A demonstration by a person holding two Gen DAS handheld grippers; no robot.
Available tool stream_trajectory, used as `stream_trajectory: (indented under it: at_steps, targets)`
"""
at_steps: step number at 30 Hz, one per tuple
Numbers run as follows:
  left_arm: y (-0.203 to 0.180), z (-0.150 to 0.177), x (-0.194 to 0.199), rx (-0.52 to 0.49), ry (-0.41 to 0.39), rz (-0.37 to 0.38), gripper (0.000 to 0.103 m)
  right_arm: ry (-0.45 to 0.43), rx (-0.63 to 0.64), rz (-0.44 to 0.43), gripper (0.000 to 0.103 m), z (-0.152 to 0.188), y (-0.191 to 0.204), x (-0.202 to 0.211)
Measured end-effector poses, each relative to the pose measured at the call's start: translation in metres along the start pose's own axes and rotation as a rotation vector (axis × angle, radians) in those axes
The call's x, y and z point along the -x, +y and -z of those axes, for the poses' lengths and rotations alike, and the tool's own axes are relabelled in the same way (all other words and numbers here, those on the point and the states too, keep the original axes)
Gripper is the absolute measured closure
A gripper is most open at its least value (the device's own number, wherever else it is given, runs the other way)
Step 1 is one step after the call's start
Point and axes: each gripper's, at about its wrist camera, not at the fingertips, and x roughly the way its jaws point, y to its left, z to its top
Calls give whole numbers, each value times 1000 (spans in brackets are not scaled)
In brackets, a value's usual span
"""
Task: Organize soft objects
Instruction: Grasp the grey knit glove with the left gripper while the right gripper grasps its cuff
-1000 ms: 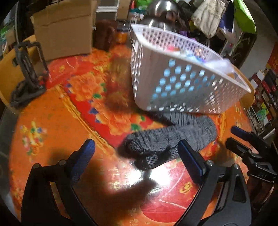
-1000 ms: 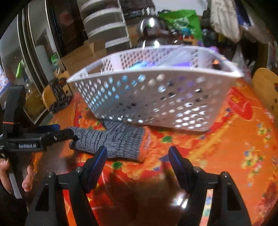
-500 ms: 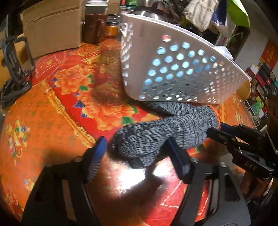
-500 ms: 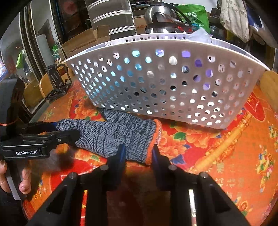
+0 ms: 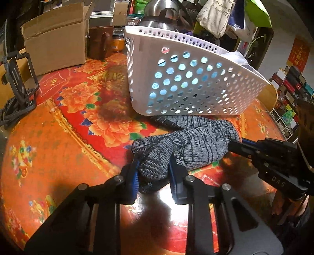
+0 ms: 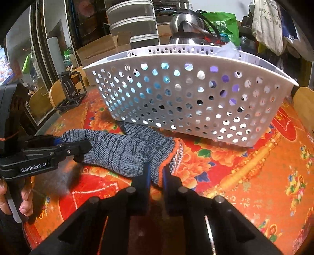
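A grey knit glove (image 5: 196, 145) with an orange-edged cuff (image 6: 176, 155) lies on the red floral tablecloth (image 5: 58, 127), right in front of a white perforated basket (image 5: 186, 88). My left gripper (image 5: 154, 168) is closing on the glove's finger end, and its blue pads press the knit. In the right wrist view my right gripper (image 6: 156, 174) is closing on the cuff, with the fabric pinched between its fingers. Each gripper shows in the other's view: the right gripper (image 5: 241, 145) at the cuff, the left gripper (image 6: 78, 147) at the fingers. The basket (image 6: 196, 98) holds several soft items.
An open cardboard box (image 5: 55, 39), a brown mug (image 5: 100, 45), a jar (image 5: 117, 43) and a steel kettle (image 5: 161, 11) stand behind the basket. A black frame stand (image 5: 17, 84) sits at the table's left edge. A hand (image 6: 25, 200) holds the left gripper.
Both grippers went from wide open to clamped on the glove, the left on the fingers and the right on the cuff. Both views moved closer to the glove and basket.
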Motion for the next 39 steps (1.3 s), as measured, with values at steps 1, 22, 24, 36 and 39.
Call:
stream_trajectory:
  at_steps: [1,22,24,36,39]
  targets:
    - [-1,1,2,-2,-2,3,81,-2,0,0,93,0,0,1]
    - [-6,15,65,1,-135,32,83,-139,80,30,101,5,28,56]
    - [-9,14,78,-5,-148,39,83,-168,87,30,103,3,31,70]
    - [-15,13,89,-10,-145,34,87,-56,-28,-67,103,3,4,53]
    - [-5,16,75,15,-120,33,87,-7,-29,-67,98,4,5,32]
